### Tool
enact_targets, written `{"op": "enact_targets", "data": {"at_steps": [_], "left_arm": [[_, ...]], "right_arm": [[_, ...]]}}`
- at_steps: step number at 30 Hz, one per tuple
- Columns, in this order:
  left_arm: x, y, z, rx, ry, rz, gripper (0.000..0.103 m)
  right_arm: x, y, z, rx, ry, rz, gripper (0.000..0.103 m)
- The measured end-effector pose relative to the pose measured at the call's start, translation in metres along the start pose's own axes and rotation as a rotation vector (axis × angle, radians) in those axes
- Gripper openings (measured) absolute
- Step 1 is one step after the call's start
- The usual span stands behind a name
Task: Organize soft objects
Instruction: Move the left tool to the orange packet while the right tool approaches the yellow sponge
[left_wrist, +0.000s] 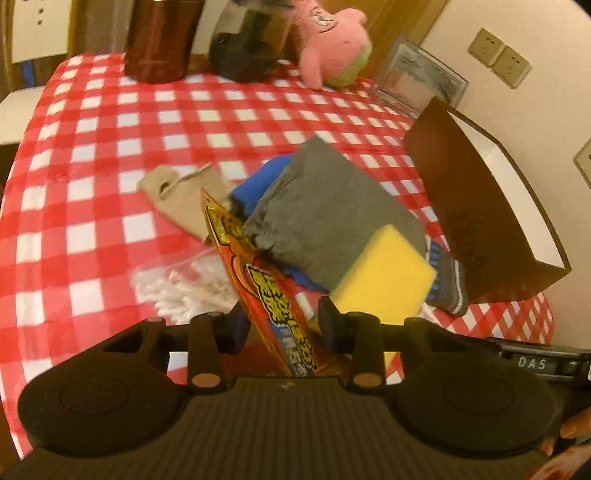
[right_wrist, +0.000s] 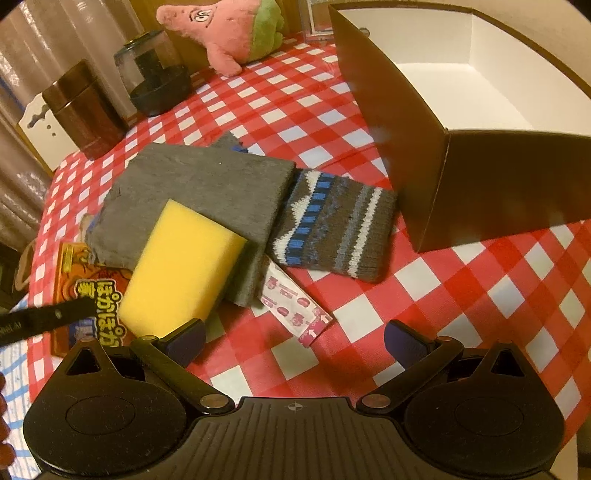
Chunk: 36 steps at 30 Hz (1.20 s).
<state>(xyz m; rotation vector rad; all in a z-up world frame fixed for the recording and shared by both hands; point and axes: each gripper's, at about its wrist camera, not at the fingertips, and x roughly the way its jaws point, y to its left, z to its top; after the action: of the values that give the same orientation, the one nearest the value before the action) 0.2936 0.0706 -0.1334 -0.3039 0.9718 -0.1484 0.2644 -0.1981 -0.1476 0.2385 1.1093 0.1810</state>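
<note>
- My left gripper (left_wrist: 282, 326) points down at the pile in the middle of the table. Its jaws stand partly apart, with the orange snack packet (left_wrist: 266, 295) upright between them. I cannot tell whether the pads press on the packet.
- In the left wrist view the yellow sponge (left_wrist: 384, 273) lies just beyond the right-hand finger, touching the grey folded cloth (left_wrist: 328, 206). A blue cloth (left_wrist: 258, 181) shows from under the grey one.
- My right gripper (right_wrist: 295, 339) hovers over the red-and-white checked tablecloth (right_wrist: 461, 295). Its jaws are spread wide and nothing lies between them.
- From the right wrist view, the yellow sponge rests on the near corner of the grey folded cloth, just beside the left-hand finger (right_wrist: 188, 336).
- The striped knit sock (right_wrist: 336, 229) lies flat, touching the grey cloth on one side and lying just beside the brown box (right_wrist: 498, 177) on the other.
- The brown box has a white interior; the part of the interior in view holds nothing.
- A small pink-printed sachet (right_wrist: 295, 310) lies on the tablecloth in front of the right gripper.
- A pink plush toy (right_wrist: 229, 33), a dark jar (right_wrist: 155, 74) and a brown canister (right_wrist: 85, 110) stand at the far edge, well apart from the pile.
- A beige fabric piece (left_wrist: 177, 195) and a clear bag of cotton swabs (left_wrist: 184, 288) lie left of the packet.
</note>
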Motion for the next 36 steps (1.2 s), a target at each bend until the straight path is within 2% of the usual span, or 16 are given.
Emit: {"op": "enact_targets", "data": {"at_steps": [2,6,8,10,15,19,28,31,36], "left_arm": [[0.007,-0.001,0.003,0.008,0.017,0.006,0.028],[0.02,0.0,0.008,-0.005,0.049,0.013,0.024],[0.025,0.0,0.011,-0.001,0.061,0.029,0.014],[0.029,0.001,0.013,-0.005,0.075,0.031,0.012],[0.019,-0.001,0.015,0.002,0.046,0.045,0.008],[0.002,0.004,0.013,-0.022,0.028,0.056,0.003],[-0.042,0.009,0.015,-0.027,-0.066,0.077,0.002],[-0.047,0.01,0.017,-0.02,-0.083,0.089,0.002],[-0.044,0.015,0.02,-0.017,-0.085,0.117,0.002]], "right_arm": [[0.0,0.001,0.0,-0.001,-0.004,-0.004,0.103],[0.001,-0.002,-0.001,0.011,-0.004,-0.008,0.103],[0.0,-0.002,-0.001,0.008,-0.006,-0.016,0.103],[0.001,-0.003,-0.001,0.012,-0.006,-0.02,0.103],[0.0,0.0,0.001,0.015,-0.013,-0.012,0.103],[-0.002,0.01,0.004,0.006,-0.027,0.028,0.103],[0.008,0.058,0.007,-0.045,-0.019,0.133,0.102],[0.016,0.072,0.009,-0.041,-0.008,0.139,0.102],[0.031,0.086,0.018,0.02,0.012,0.089,0.101]]}}
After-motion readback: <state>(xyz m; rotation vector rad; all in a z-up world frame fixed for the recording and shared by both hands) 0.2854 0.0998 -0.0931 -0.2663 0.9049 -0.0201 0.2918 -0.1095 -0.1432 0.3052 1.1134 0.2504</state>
